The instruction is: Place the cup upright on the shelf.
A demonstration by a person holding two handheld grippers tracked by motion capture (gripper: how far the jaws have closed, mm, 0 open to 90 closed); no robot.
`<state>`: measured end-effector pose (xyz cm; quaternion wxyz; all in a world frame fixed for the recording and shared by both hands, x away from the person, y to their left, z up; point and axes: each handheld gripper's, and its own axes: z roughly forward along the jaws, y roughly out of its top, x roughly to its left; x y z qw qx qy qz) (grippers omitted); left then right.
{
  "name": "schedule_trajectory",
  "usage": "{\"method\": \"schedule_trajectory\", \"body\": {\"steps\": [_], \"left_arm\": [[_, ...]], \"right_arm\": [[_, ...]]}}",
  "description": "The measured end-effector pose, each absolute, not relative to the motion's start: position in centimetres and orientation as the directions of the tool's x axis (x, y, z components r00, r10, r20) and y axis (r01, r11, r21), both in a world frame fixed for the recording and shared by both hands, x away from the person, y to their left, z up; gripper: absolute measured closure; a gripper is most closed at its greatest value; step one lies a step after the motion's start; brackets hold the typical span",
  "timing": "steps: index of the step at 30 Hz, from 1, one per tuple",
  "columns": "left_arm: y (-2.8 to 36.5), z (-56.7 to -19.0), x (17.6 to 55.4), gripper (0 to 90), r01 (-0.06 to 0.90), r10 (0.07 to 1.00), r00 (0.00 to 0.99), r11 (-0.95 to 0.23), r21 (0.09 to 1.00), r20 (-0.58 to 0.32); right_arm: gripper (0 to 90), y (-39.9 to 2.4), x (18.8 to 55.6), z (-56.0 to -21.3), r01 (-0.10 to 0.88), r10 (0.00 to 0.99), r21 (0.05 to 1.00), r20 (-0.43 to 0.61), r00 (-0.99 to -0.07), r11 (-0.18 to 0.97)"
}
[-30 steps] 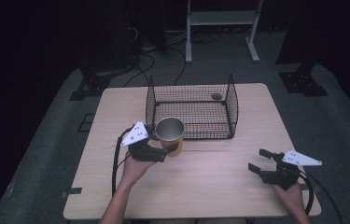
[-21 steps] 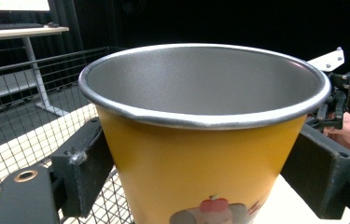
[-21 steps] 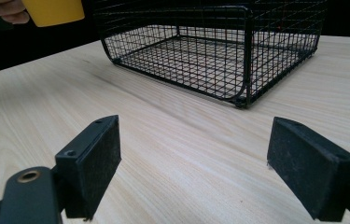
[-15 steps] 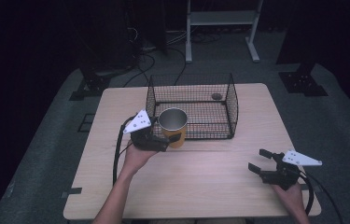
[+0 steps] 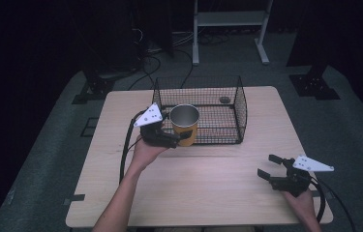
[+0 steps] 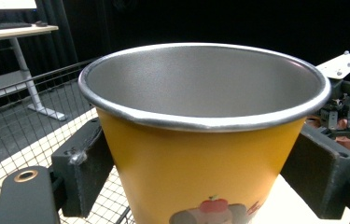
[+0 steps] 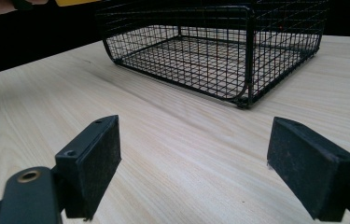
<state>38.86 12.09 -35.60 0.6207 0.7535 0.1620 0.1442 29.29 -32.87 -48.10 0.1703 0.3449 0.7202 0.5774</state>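
Note:
A yellow cup [image 5: 185, 124] with a bare metal inside and a small apple picture is held upright above the table, at the near left corner of the black wire basket [image 5: 241, 111]. My left gripper [image 5: 183, 138] is shut on it from the left. In the left gripper view both pads [image 6: 86, 163] press the yellow cup [image 6: 196, 154] on its sides. My right gripper [image 5: 267, 166] rests low at the table's near right, open, with nothing between its jaws. In the right gripper view the gripper [image 7: 193, 168] points across bare wood toward the basket [image 7: 247, 51].
The light wooden table [image 5: 208, 188] has free room in front of the basket. A small dark object [image 5: 224, 100] lies on the basket floor at the back. A white stand [image 5: 227, 19] and cables are on the floor beyond the table.
My left gripper has lifted the cup and carried it away from the person, up to the basket's near left corner. The right gripper has stayed where it was.

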Motion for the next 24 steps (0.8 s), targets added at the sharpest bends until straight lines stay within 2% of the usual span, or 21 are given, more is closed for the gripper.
{"method": "schedule_trajectory", "body": {"steps": [24], "left_arm": [[10.6,-34.1,43.2,15.8,0.080,0.396,0.918,-0.219,0.972,0.014]], "right_arm": [[16.3,-32.9,29.3,-48.1,0.298,0.688,0.950,0.155,-0.709,0.094]]}}
